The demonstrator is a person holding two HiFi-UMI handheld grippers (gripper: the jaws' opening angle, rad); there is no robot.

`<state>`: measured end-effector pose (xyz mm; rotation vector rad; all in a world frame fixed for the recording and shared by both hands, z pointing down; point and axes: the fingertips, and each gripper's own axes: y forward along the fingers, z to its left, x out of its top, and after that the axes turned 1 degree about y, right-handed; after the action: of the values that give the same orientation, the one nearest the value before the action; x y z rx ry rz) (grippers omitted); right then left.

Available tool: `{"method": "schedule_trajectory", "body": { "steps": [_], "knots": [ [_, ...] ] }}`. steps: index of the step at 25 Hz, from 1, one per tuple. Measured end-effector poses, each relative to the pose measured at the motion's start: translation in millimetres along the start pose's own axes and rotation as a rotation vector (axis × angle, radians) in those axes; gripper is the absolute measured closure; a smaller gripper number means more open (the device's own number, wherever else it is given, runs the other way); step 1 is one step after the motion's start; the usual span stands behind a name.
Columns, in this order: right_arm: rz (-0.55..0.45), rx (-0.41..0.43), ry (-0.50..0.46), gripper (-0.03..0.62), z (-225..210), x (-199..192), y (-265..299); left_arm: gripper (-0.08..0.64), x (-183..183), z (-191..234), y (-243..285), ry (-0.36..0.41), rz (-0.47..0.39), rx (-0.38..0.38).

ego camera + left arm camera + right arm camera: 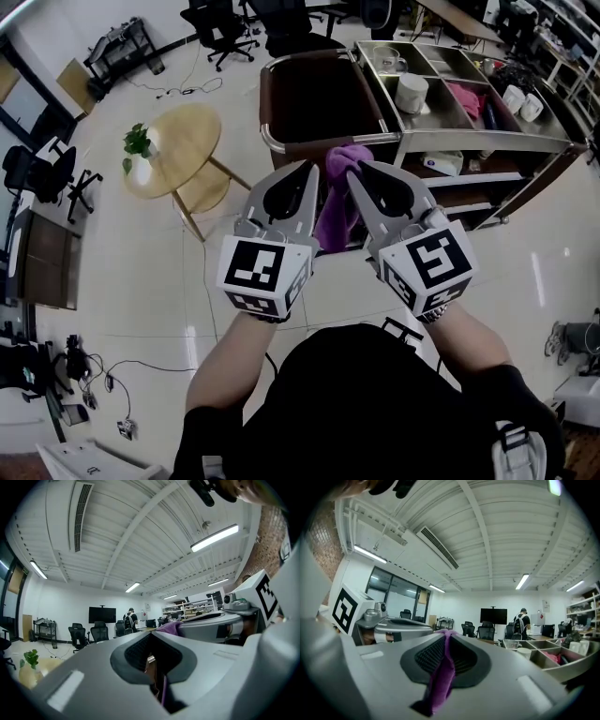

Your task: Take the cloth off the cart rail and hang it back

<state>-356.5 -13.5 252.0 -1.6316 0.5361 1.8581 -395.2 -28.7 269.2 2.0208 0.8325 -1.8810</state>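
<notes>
A purple cloth [337,214] hangs bunched between my two grippers, just in front of the cart's chrome rail [269,139]. My right gripper [354,169] is shut on the cloth's top; in the right gripper view the cloth [440,681] runs down between the closed jaws of that gripper [446,632]. My left gripper [312,167] sits close beside it, tip to tip. In the left gripper view the jaws of the left gripper [154,634] stand closed with a thin purple strip between them, and more of the cloth [171,627] shows past the tip.
The steel cart [487,142] holds bins with white bowls [411,92], cups and a pink rag [464,98]. A round wooden table [183,155] with a small plant [139,141] stands to the left. Office chairs and a person [129,619] are farther back.
</notes>
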Motion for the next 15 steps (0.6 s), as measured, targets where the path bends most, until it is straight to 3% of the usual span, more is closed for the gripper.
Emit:
{"method": "schedule_trajectory", "body": {
  "steps": [15],
  "knots": [
    [-0.005, -0.012, 0.011, 0.555, -11, -6, -3, 0.572, -12, -4, 9, -0.016, 0.021, -0.009]
  ]
}}
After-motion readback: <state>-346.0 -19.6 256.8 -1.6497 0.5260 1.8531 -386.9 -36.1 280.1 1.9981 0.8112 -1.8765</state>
